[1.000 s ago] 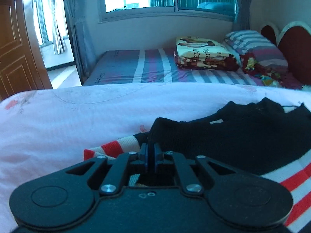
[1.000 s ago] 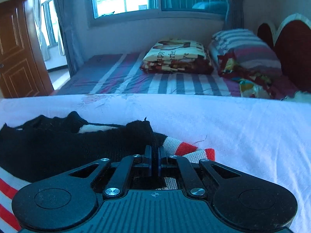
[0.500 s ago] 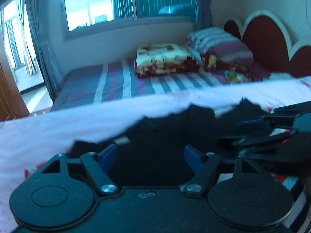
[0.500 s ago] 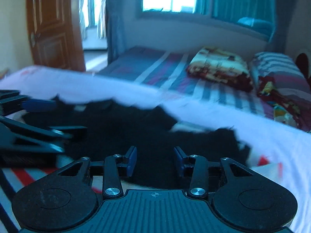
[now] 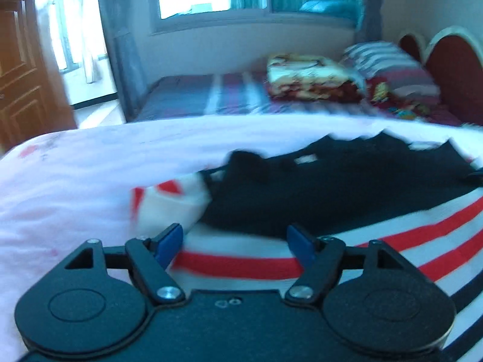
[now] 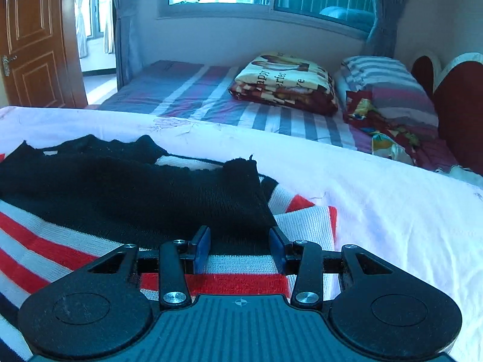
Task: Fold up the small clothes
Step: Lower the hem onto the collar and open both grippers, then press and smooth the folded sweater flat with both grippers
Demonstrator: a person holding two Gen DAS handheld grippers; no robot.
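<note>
We judge the black, red-and-white striped knit sweater soft, light, floppy; best pinched at its hems. Left hand-held gripper has just been opening, right hand-held gripper too; both released, gripping nothing.

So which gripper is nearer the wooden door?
Left. The left gripper is over the sweater's door-side edge; the right gripper is over its far edge.

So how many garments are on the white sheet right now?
1: a black, red-and-white striped sweater, lying on the white sheet just ahead of both claws. More may be hidden below the frame.
</note>
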